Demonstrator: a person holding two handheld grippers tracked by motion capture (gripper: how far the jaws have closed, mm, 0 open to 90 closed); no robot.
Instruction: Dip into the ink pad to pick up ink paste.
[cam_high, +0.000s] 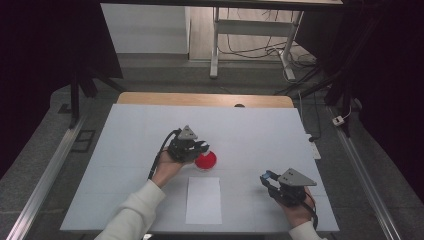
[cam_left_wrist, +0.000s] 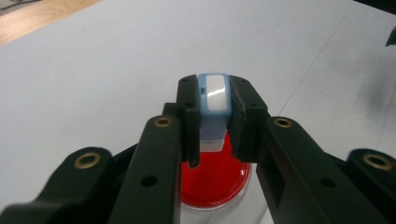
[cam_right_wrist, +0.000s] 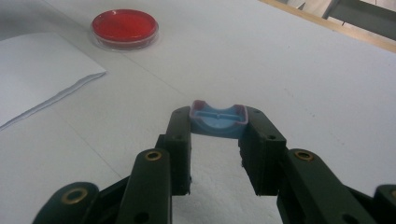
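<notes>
The high view looks forward and down over the whole table (cam_high: 150, 130). Each gripper view rides low behind its own jaws, close above the surface. All three share the red dish (cam_high: 205, 160), perhaps nearest beneath the left jaws.

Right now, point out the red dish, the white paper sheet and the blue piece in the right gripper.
red dish (cam_right_wrist: 124, 27), right gripper view, centre of its lid
white paper sheet (cam_high: 203, 200), high view, its middle
blue piece (cam_right_wrist: 218, 120), right gripper view, its upper face

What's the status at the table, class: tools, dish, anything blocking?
Left tool shut on blue-and-white piece, above red dish. Right tool shut on blue cap. White sheet beside dish; nothing blocking.
</notes>
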